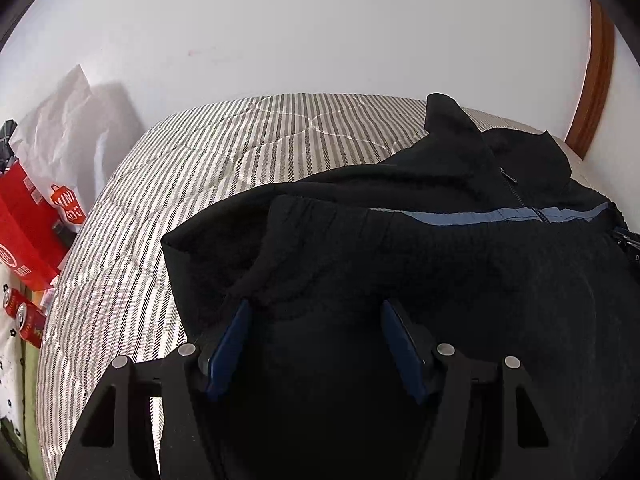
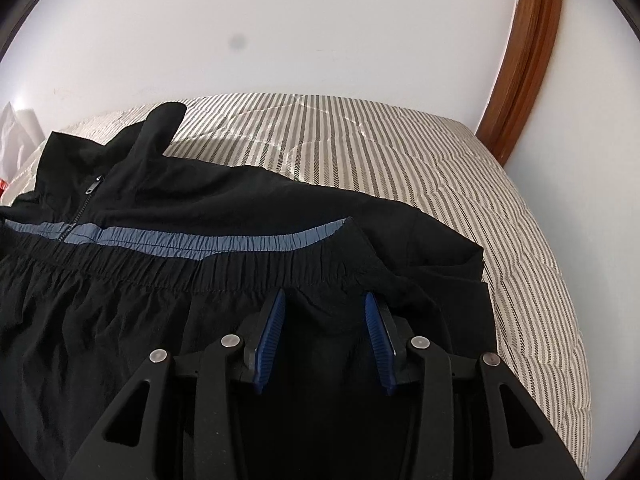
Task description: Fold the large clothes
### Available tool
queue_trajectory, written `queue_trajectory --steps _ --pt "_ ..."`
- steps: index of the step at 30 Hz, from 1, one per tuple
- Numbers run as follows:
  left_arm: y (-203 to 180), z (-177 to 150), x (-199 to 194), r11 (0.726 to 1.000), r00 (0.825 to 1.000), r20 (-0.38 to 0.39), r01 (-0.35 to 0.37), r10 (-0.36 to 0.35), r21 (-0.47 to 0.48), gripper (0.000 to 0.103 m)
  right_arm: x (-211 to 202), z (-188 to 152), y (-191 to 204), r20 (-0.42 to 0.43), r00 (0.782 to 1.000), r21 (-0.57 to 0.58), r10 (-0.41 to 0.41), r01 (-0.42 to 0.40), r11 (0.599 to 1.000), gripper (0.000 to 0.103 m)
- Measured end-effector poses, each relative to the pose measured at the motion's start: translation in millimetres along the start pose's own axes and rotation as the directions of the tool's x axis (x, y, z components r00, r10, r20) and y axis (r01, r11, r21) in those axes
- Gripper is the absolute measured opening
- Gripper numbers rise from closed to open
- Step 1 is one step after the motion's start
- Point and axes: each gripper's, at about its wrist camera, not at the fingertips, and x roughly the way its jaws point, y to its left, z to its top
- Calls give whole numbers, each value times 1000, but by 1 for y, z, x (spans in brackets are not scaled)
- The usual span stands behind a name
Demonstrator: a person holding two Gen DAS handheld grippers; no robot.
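On the grey-and-cream striped quilted bedspread (image 1: 168,208), the black zip-front jacket with a blue chest band (image 1: 400,248) is lying with its elastic hem already brought up to that band. At its left corner the left gripper (image 1: 314,310) is hovering with jaws spread, pinching nothing. Further right, the right gripper (image 2: 324,298) is standing likewise parted over the hem, so further folding seems to remain.

White wall (image 2: 320,20); striped quilted bed (image 1: 180,184); wooden frame (image 2: 528,60)

One black jacket (image 1: 400,240), one striped quilt (image 1: 200,160), two red cans (image 1: 24,316).
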Motion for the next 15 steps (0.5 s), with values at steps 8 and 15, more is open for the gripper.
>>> queue_trajectory --steps 8,15 --pt "0 5 2 1000 1000 1 -9 9 7 65 0 1 -1 0 1000 -1 2 -2 1000 42" --pt "0 4 2 1000 1000 3 -13 13 11 65 1 2 -1 1 1000 0 4 -4 1000 42"
